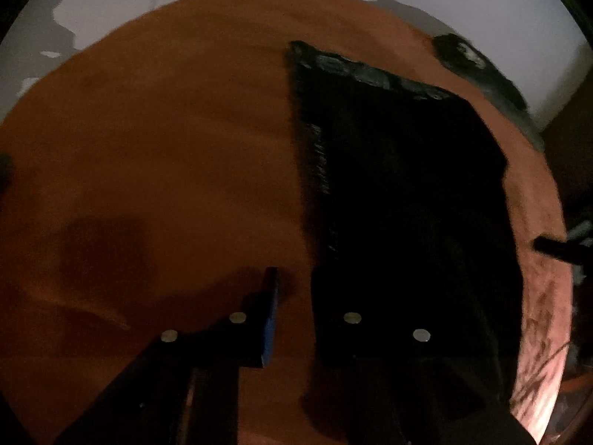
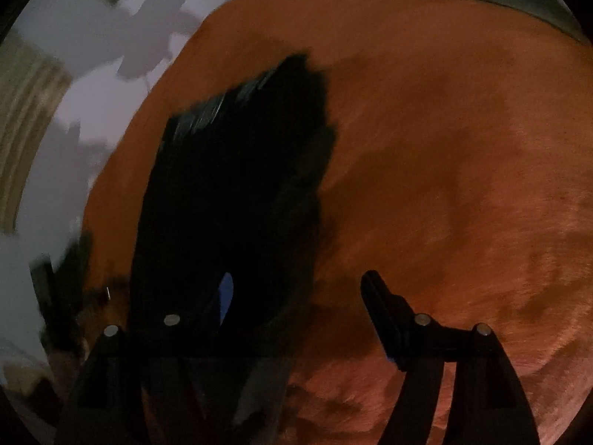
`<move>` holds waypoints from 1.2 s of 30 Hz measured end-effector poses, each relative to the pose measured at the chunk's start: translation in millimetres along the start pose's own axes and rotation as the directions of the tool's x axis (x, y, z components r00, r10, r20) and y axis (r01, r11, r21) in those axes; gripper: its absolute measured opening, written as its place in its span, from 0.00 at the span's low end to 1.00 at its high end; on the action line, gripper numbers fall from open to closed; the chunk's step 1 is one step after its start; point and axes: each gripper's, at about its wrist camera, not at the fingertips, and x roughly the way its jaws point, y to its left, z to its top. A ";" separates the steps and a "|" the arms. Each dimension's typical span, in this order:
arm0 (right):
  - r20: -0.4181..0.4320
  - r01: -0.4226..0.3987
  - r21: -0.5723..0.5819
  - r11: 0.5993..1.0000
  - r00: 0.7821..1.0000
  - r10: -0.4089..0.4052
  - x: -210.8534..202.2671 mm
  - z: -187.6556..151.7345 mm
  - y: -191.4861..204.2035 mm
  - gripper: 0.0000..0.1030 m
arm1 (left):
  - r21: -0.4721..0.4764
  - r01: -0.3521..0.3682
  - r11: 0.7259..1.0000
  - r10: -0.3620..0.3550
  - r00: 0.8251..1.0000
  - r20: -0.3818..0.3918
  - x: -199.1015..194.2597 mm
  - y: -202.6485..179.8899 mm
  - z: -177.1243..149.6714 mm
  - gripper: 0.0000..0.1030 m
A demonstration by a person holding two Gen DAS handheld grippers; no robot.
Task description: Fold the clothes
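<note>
Both views are dim and the right wrist view is smeared by motion blur. A black garment (image 1: 400,193) lies flat on a reddish-brown counter (image 1: 166,148), folded into a long, roughly rectangular shape. Its surface is so dark that seams, folds and the kind of garment cannot be made out; only a band of faint grey markings shows along its far edge.

In the left wrist view, the left gripper (image 1: 307,311) hovers at the garment's near left edge. Its fingers stand apart with nothing between them: the left finger (image 1: 268,315), with a blue pad, is over bare counter, while the right one merges into the black cloth and is traceable mainly by two pale screw heads. At the far right edge, a dark tip of the other tool pokes into view, mostly cut off.

In the right wrist view, the right gripper (image 2: 300,307) is also spread wide and holds nothing. Its left finger (image 2: 224,296), showing a blue pad, sits against the garment (image 2: 237,170); whether it touches the cloth cannot be told. The right finger is over bare counter (image 2: 444,148).

Another dark object (image 1: 478,66) lies at the counter's far edge, blurred and partly cut off. Behind is a pale wall (image 1: 111,7) with shadows.
</note>
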 end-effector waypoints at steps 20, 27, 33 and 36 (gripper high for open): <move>0.060 0.109 -0.142 0.984 0.993 -0.101 67.1 18.4 -0.4 0.32 | 0.221 -0.054 0.974 0.036 0.996 0.086 45.7 -41.3 30.6 0.28; 0.179 0.091 -0.171 0.981 0.982 -0.060 37.4 46.7 12.5 0.32 | 0.279 0.010 0.960 -0.059 0.984 0.169 9.9 -45.0 40.1 0.32; 0.177 0.091 -0.247 0.965 0.983 -0.048 62.2 76.7 18.7 0.30 | 0.351 0.015 0.936 -0.042 0.997 0.070 52.8 -57.3 43.1 0.35; 0.130 0.158 -0.154 0.975 0.982 -0.138 80.9 89.2 -16.1 0.22 | 0.289 0.025 0.957 -0.046 0.997 0.066 51.9 -43.2 44.2 0.35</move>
